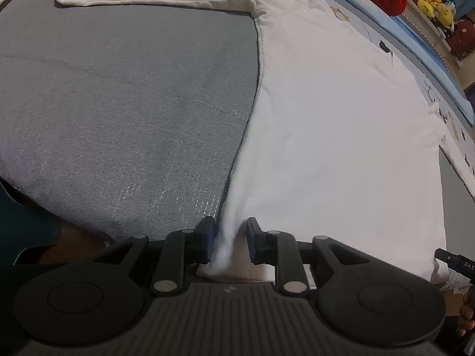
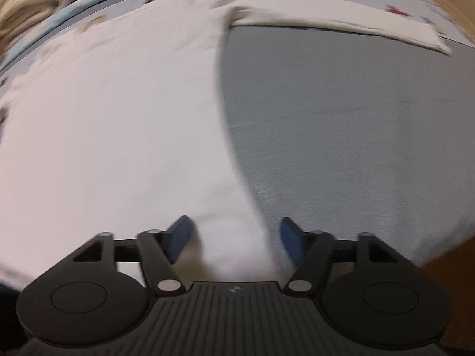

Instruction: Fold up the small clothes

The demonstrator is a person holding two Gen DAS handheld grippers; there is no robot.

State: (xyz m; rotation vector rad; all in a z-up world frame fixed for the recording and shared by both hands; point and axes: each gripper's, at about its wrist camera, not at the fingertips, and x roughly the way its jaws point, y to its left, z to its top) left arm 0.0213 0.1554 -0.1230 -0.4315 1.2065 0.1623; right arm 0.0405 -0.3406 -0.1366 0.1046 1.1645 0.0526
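two grippers at the near hem of a white long-sleeved top (image 1: 341, 112).
left gripper (image 1: 228, 237) fingers slightly apart around a hem ridge; right gripper (image 2: 234, 237) fingers wide; body runs straight ahead.

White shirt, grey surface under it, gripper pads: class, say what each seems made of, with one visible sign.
White shirt: soft matte knit, probably cotton; it bunches by the left gripper.
Grey surface: woven fabric, with fine diagonal weave and slight sparkle.
Pads: blue, matte, maybe rubber or foam; blur leaves it open.
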